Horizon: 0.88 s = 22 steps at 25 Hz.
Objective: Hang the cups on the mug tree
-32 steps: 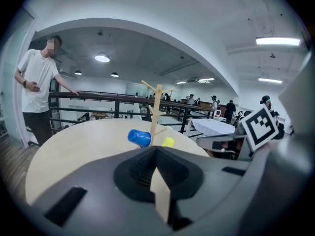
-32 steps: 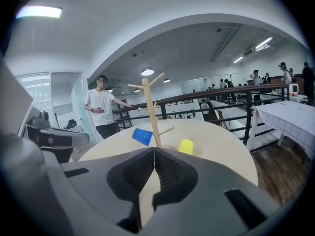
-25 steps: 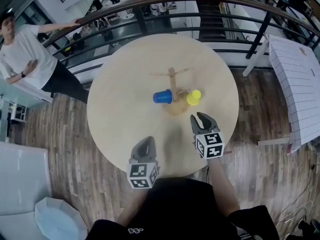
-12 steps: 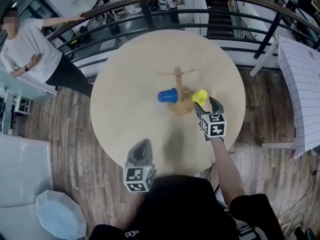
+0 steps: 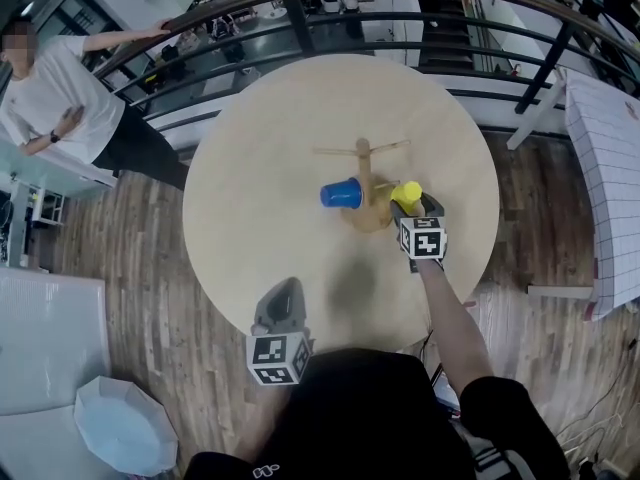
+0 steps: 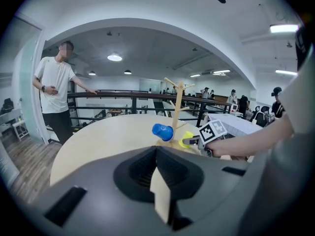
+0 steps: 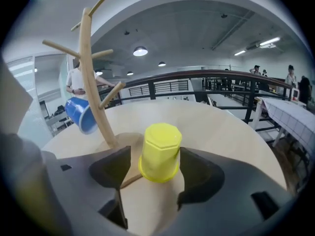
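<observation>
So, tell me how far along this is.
One done: the blue cup hangs on a branch of the mug tree. In hand: the right gripper is open, fingers either side of the yellow cup, which stands upside down by the tree's base. Left to do: grip it and hook it on a free branch. The left gripper is shut and empty.
</observation>
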### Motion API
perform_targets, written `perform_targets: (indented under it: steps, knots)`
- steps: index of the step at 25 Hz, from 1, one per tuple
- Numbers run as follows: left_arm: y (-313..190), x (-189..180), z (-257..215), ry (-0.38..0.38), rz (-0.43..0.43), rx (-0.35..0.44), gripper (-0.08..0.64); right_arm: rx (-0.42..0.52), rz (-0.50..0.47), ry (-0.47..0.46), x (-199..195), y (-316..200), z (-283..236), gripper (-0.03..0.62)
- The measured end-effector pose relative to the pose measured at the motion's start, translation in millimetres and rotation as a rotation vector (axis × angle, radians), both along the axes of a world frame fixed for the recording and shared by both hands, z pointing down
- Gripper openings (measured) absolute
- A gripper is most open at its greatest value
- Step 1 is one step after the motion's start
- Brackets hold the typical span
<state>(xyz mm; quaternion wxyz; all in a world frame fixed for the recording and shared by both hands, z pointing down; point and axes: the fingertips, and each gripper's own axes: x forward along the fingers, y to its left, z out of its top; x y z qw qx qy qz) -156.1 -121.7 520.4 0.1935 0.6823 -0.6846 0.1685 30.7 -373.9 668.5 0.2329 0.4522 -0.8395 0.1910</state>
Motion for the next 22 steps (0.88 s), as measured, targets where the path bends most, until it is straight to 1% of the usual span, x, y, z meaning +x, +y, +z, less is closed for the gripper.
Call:
perform_targets:
  steps: [2, 3, 4, 7, 9, 10, 13, 15, 17, 22]
  knots:
    - [1.5, -1.5, 0.7, -0.045, 0.012, -0.010, 0.012, -0.002, -0.008, 0.051, -2.1, 1.2, 7.6, 0.307]
    - [1.7, -2.1, 0.7, -0.068, 0.021, -0.012, 0.014, -0.005, -0.003, 0.054, -3.2, 1.0, 9.3, 0.299]
    - [1.3, -2.3, 0.9, -0.075, 0.027, -0.011, 0.012, -0.009, 0.008, 0.043, -3.8, -0.3, 9.8, 0.295]
    - [0.3, -2.0, 3.9, -0.052, 0.024, -0.012, 0.012, -0.013, 0.031, 0.007, -5.2, -5.5, 7.5, 0.295]
    - [1.4, -2.7, 4.4, -0.043, 0.022, -0.016, 0.012, -0.020, 0.041, 0.002, -6.3, -7.8, 5.2, 0.291]
    - [1.8, -3.1, 4.2, -0.043, 0.022, -0.016, 0.012, -0.028, 0.050, 0.003, -5.5, -8.9, 4.1, 0.252]
    - [0.9, -1.6, 0.8, -0.074, 0.034, -0.010, 0.012, -0.038, 0.072, -0.005, -1.0, -9.9, -1.4, 0.247]
    - [2.4, -0.3, -1.8, -0.090, 0.043, -0.005, 0.012, -0.026, 0.085, -0.026, 0.7, -6.4, -8.6, 0.247]
    - [4.1, 0.0, -4.0, -0.087, 0.046, 0.003, 0.012, -0.008, 0.105, -0.062, 1.8, -2.0, -20.7, 0.247]
    - [9.3, 7.8, -5.0, -0.098, 0.070, 0.010, 0.012, 0.050, 0.152, -0.188, 9.2, 12.1, -64.5, 0.247]
